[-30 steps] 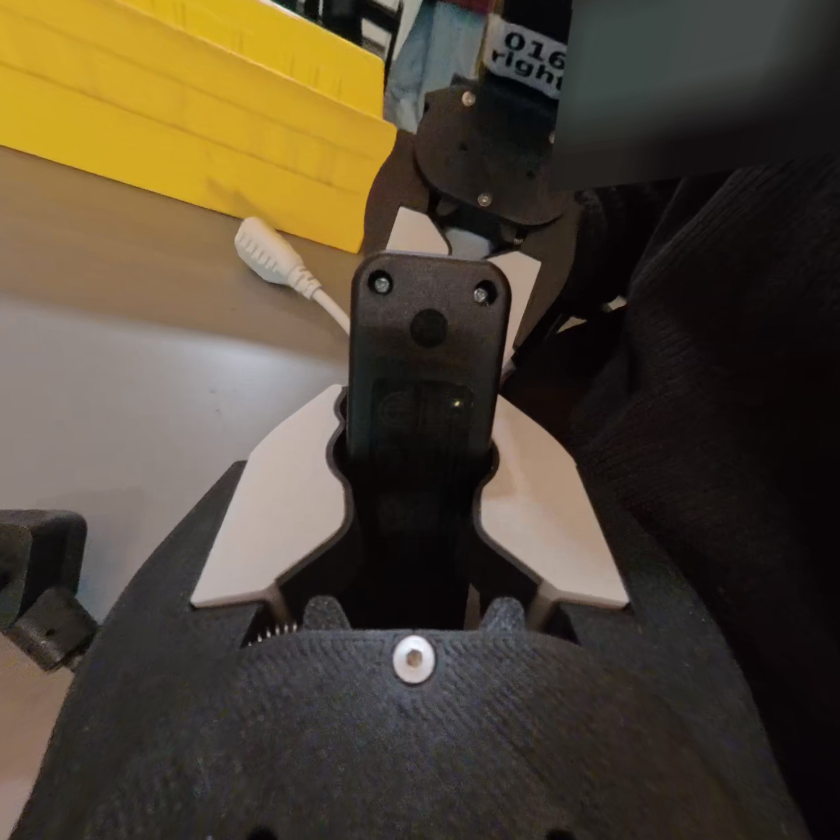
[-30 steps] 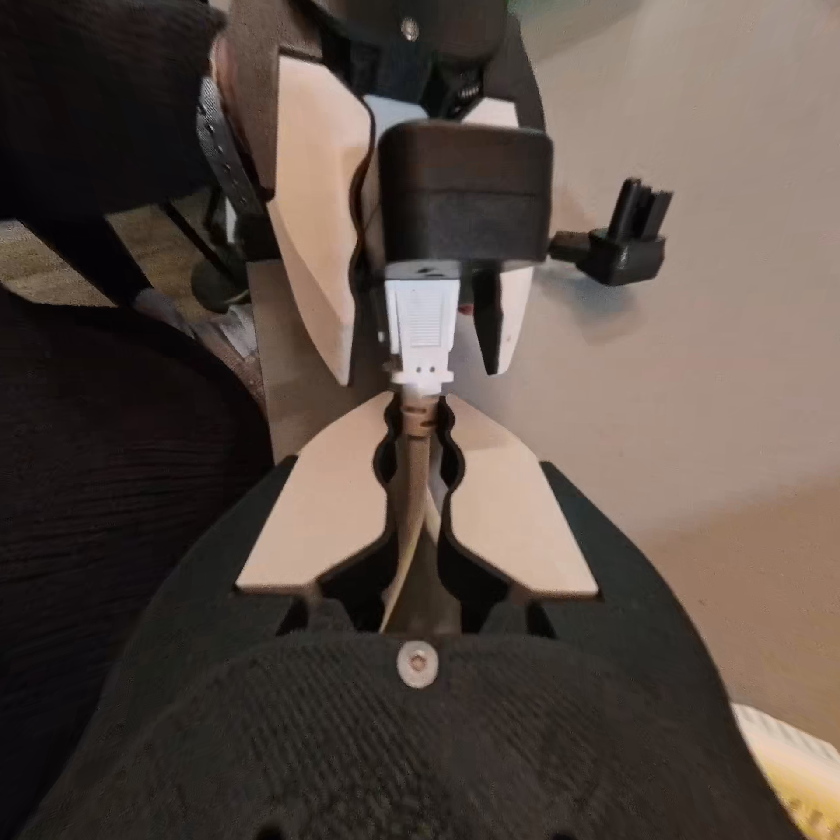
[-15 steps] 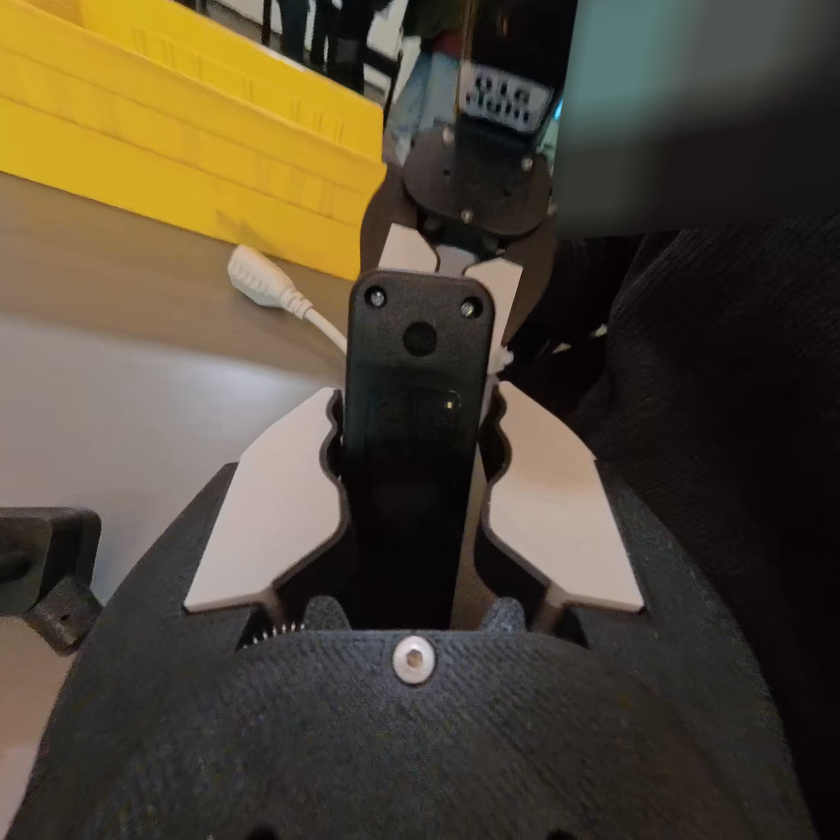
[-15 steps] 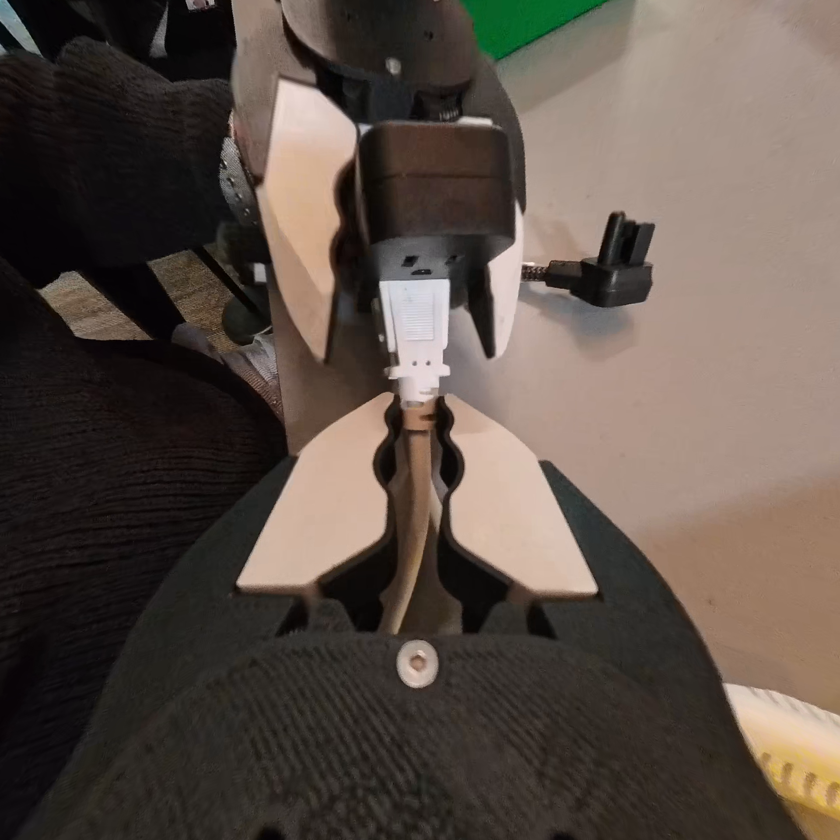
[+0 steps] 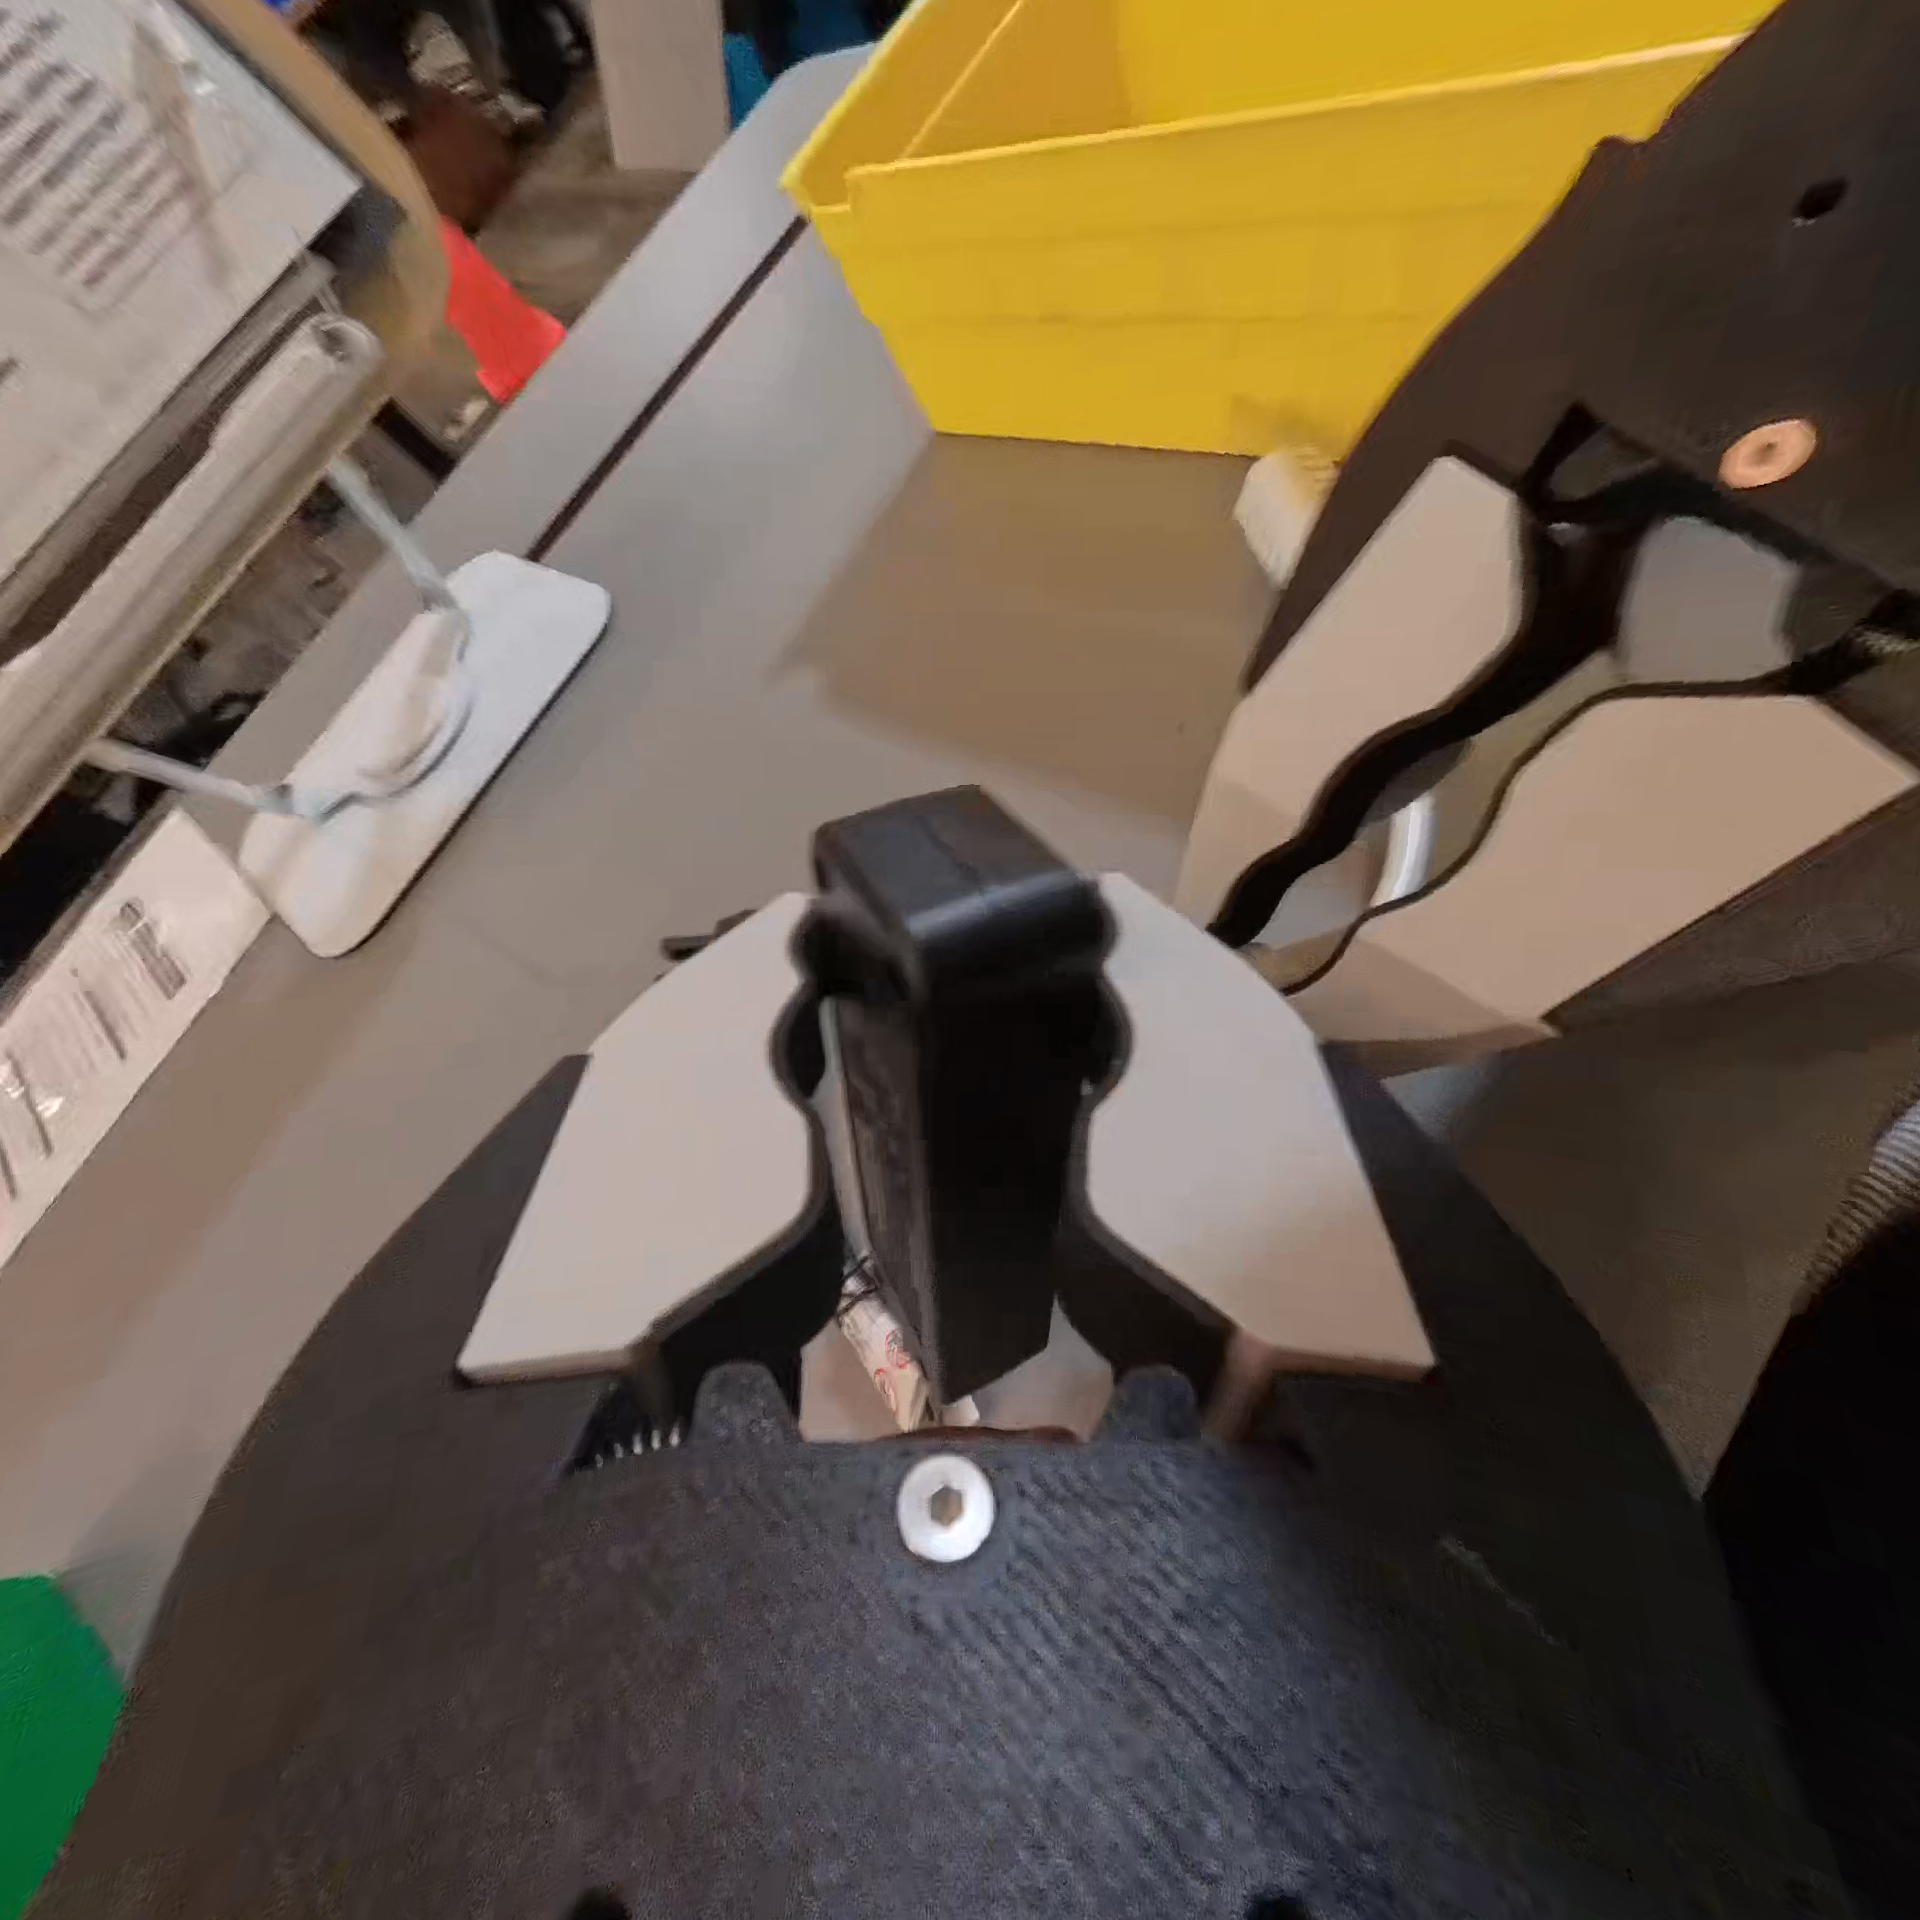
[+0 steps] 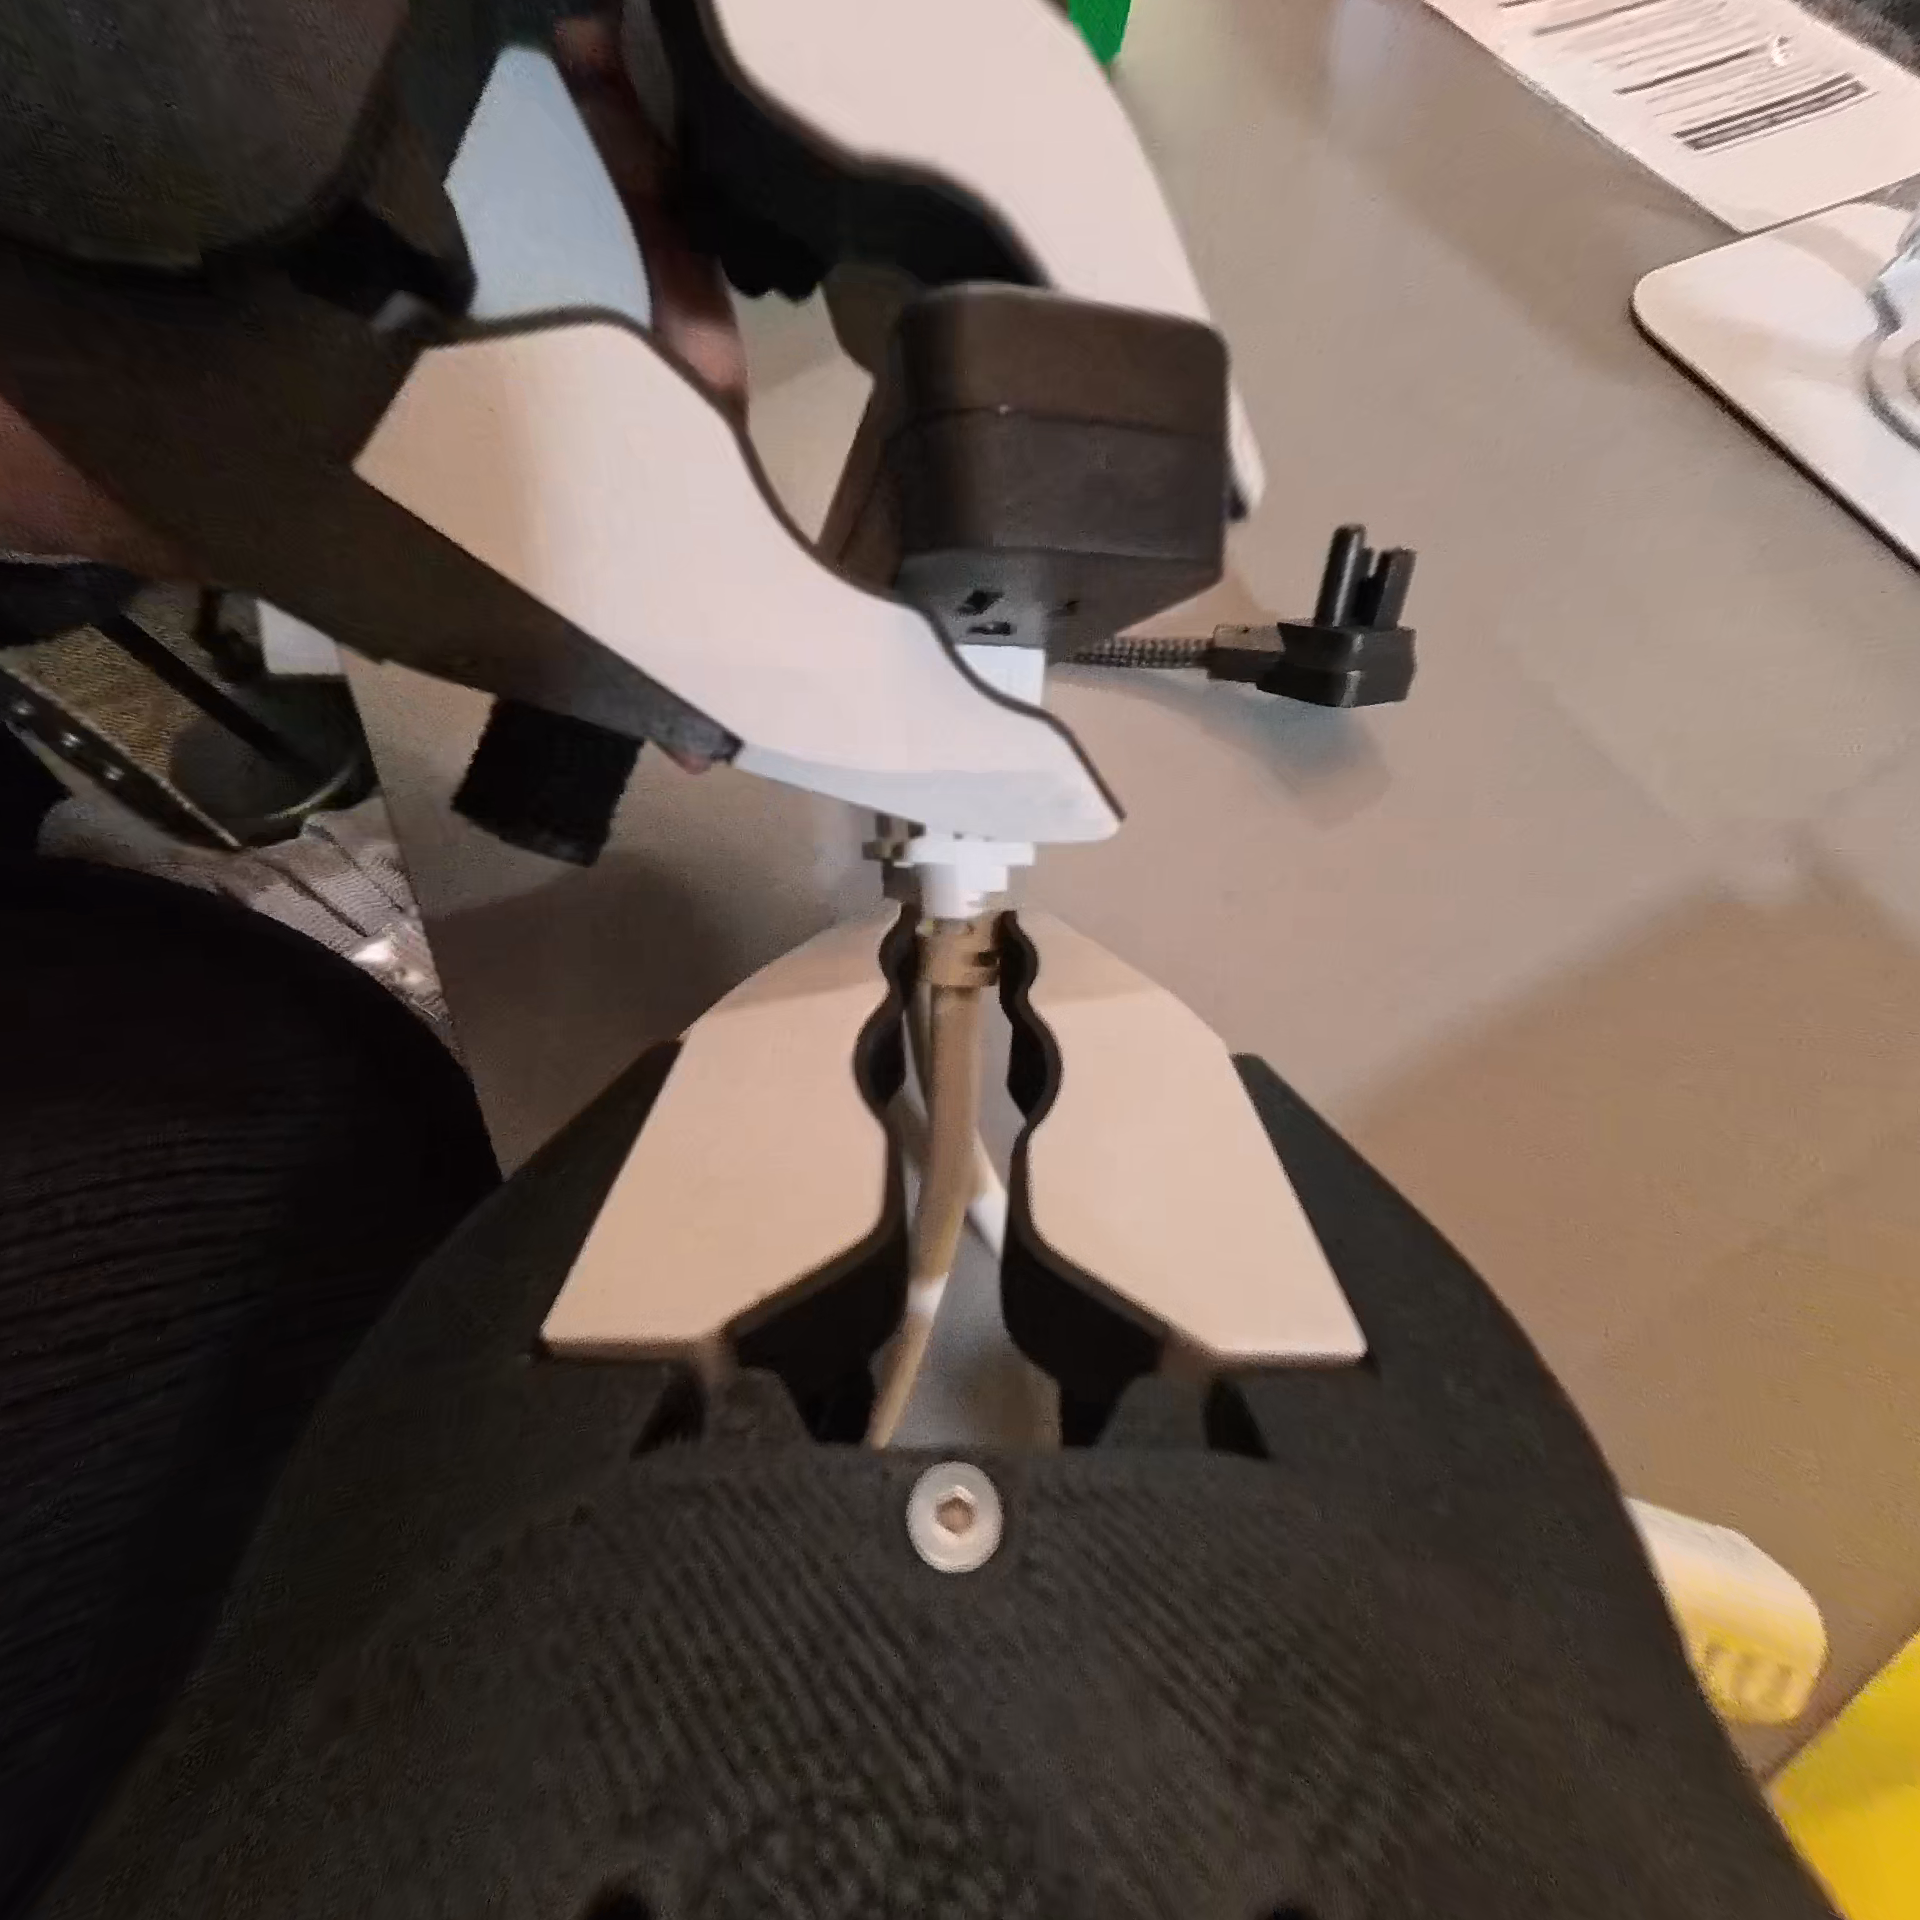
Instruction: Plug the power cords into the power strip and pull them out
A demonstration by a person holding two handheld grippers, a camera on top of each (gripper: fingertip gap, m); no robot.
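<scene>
My left gripper (image 5: 951, 935) is shut on the small black power strip (image 5: 966, 997), held above the grey table. In the right wrist view the strip (image 6: 1049, 457) sits between the left gripper's white fingers (image 6: 727, 582). A white plug (image 6: 966, 862) meets the strip's socket face, and the near finger hides its middle. My right gripper (image 6: 956, 945) is shut on the white cord (image 6: 940, 1143) just behind the plug. The right gripper also shows in the left wrist view (image 5: 1247, 914), close to the right of the strip.
A yellow bin (image 5: 1143, 260) stands at the back, with another white plug (image 5: 1283, 509) beside it. A black angled plug on a braided cable (image 6: 1320, 644) lies on the table (image 6: 1558, 935). A white stand base (image 5: 436, 748) and printed papers (image 6: 1683, 83) are nearby.
Both grippers have swung and tilted together. The left view now faces the stand and yellow bin. The strip is rotated, and the left finger now covers part of the white plug.
</scene>
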